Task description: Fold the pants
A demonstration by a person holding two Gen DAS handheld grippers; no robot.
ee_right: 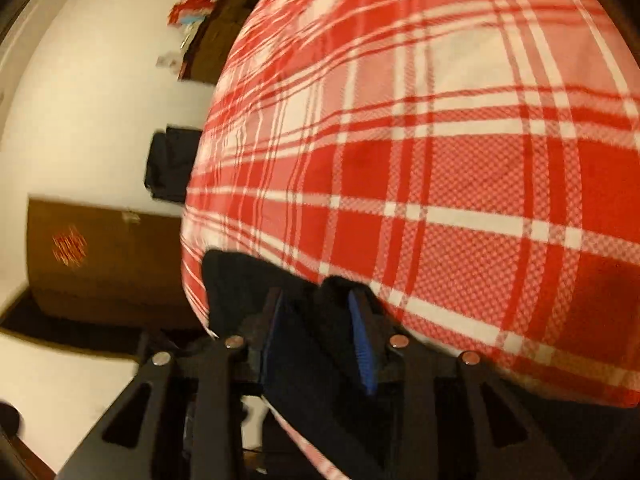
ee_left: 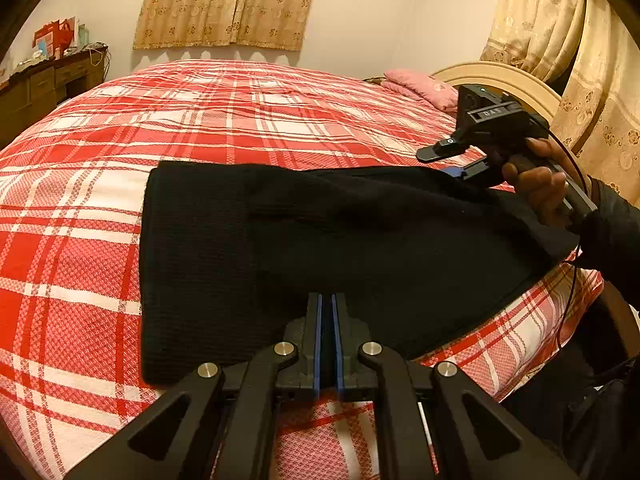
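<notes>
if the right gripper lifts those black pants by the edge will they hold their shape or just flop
Probably flop: the black pants look like soft knit and drape flat over the plaid bedspread. Fabric bunches between the right hand-held gripper fingers, so expect sagging. Likely light, and the textured weave shouldn't slip easily.

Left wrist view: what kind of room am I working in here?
Most likely a home bedroom: the black pants lie on a bed with a red plaid cover, a pink pillow by the headboard, and gold curtains behind.
</notes>
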